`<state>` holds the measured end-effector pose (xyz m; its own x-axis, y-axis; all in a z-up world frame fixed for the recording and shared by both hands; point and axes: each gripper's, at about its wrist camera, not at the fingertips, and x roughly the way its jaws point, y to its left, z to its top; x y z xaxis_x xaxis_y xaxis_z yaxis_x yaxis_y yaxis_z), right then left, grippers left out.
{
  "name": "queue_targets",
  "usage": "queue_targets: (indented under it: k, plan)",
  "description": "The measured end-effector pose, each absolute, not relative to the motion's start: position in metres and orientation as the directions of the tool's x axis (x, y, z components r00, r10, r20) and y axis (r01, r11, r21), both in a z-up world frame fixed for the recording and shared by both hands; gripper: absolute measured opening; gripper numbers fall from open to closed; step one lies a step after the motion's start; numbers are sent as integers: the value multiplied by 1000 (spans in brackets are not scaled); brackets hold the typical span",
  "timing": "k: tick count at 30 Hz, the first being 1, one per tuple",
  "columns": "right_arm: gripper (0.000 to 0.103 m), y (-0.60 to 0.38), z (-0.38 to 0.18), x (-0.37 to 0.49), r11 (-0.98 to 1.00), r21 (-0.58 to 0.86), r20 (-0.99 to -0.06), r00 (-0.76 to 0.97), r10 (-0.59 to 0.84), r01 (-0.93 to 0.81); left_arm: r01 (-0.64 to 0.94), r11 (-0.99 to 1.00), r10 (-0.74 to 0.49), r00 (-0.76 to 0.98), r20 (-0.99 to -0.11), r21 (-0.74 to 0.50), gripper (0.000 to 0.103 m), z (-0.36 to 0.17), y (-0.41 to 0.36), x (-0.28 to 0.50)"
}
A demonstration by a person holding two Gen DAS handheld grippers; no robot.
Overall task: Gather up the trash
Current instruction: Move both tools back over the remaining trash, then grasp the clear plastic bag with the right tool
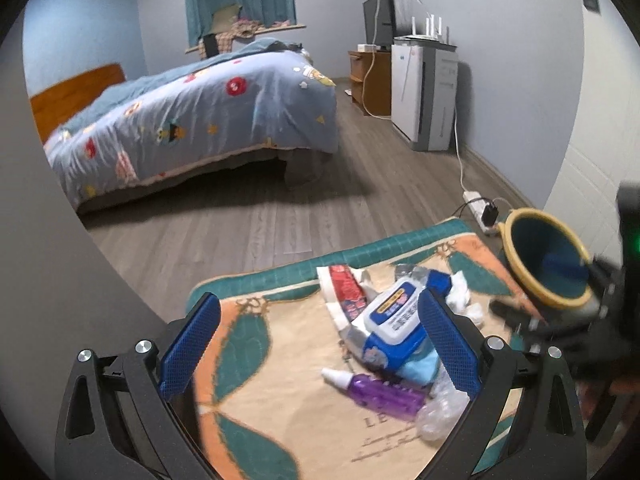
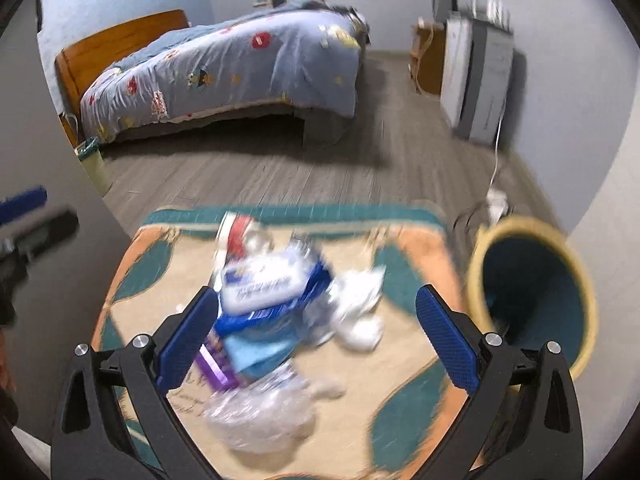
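Observation:
A heap of trash lies on a patterned cloth (image 1: 280,412): a blue and white wet-wipe pack (image 1: 394,318), a red and white wrapper (image 1: 346,288), a purple bottle (image 1: 376,392), crumpled white tissue (image 1: 460,292) and clear plastic (image 1: 438,416). My left gripper (image 1: 320,344) hovers open over the pile, nothing held. A yellow-rimmed bin (image 1: 548,258) with a blue inside stands at the cloth's right. The right wrist view is blurred: the wipe pack (image 2: 264,284), tissue (image 2: 360,312), clear plastic (image 2: 264,416) and bin (image 2: 536,296) show. My right gripper (image 2: 316,340) is open above the pile.
A bed (image 1: 192,120) with a blue quilt fills the far left. A white appliance (image 1: 424,96), a wooden cabinet (image 1: 370,80) and a monitor stand along the right wall. A power strip (image 1: 480,208) with cables lies on the wood floor behind the bin.

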<state>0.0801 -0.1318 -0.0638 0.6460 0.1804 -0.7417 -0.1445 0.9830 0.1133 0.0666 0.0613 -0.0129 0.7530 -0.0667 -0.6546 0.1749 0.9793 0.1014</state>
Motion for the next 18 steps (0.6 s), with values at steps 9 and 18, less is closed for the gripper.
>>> queue_targets:
  k: [9,18]
  plan:
    - [97,-82,-123,42,972,7,-810,568,143,-236,168,985,-94,744,-661,49,98,-13,71,72]
    - [60,-67,-157,36,954,15,-873,462,160,-300,164,985,-85,727,-681,53,98,-21,71,78]
